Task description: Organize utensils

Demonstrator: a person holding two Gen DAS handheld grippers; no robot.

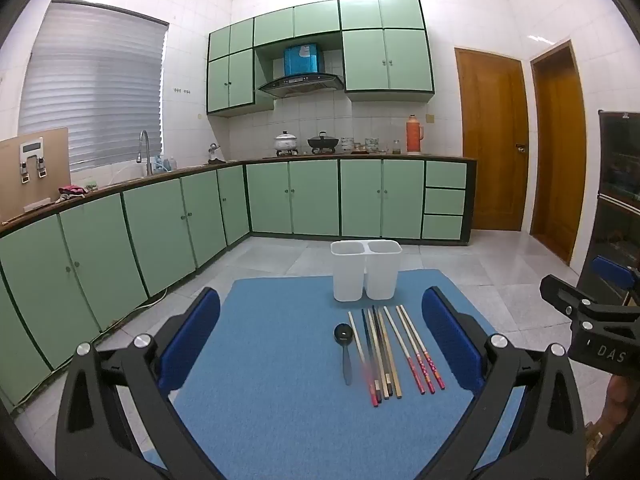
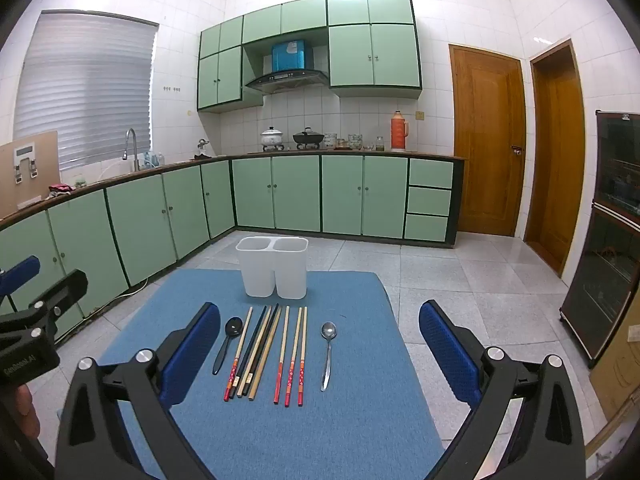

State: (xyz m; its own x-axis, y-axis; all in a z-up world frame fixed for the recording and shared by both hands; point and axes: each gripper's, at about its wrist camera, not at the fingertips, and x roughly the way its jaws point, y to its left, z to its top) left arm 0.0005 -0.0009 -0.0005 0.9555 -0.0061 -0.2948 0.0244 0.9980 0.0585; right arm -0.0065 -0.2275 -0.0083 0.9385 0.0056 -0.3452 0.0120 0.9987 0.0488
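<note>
Grippers first: your left gripper (image 1: 320, 344) and right gripper (image 2: 320, 344) are both spread wide at the bottom of each frame, and they hold nothing. On the blue mat (image 2: 352, 432) in the lower centre you see the chopsticks (image 2: 266, 354) in a row, with a black spoon (image 2: 227, 342) at their left and a metal spoon (image 2: 328, 354) at their right. Behind them, at the mat's far edge, stands the white holder (image 2: 274, 266) with two compartments.

Chopsticks (image 2: 266, 354) lie between two spoons (image 2: 328, 354), before the holder (image 2: 274, 268).
</note>
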